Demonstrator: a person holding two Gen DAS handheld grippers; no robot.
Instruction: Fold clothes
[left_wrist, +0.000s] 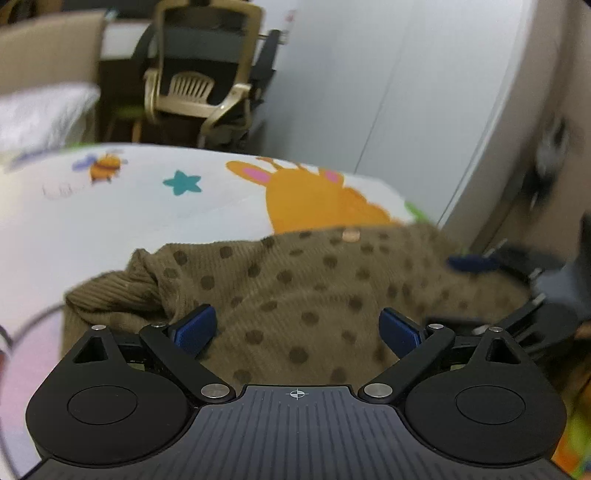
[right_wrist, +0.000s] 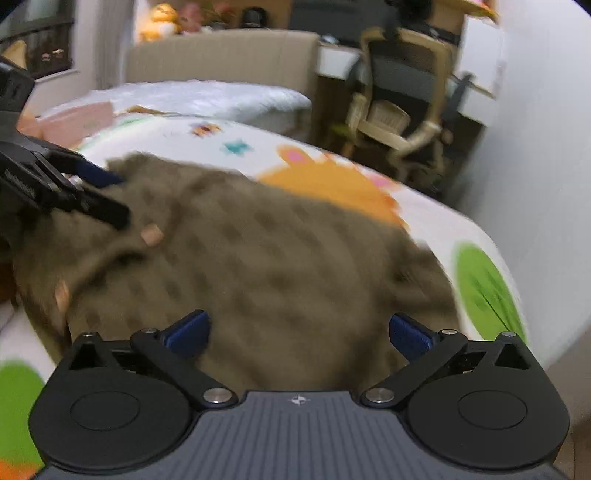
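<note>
While the brown dotted sweater (left_wrist: 295, 288) lies spread and rumpled on the cartoon bedsheet (left_wrist: 147, 206), just ahead of both grippers, I judge it soft, limp and light, its ribbed knit grippy rather than slick. Its bunched sleeve (left_wrist: 122, 284), ahead and left of my left gripper (left_wrist: 297, 330), or a free edge looks best to pinch. Left gripper: fingers apart, holding nothing. Right gripper (right_wrist: 299, 332): likewise apart and empty. Beyond the bed stands a chair (left_wrist: 199, 74).

Ahead of the right tongs (right_wrist: 299, 332) the brown dotted garment (right_wrist: 258, 258) smears into blur; its near edge, perhaps folded, hides beneath them.
</note>
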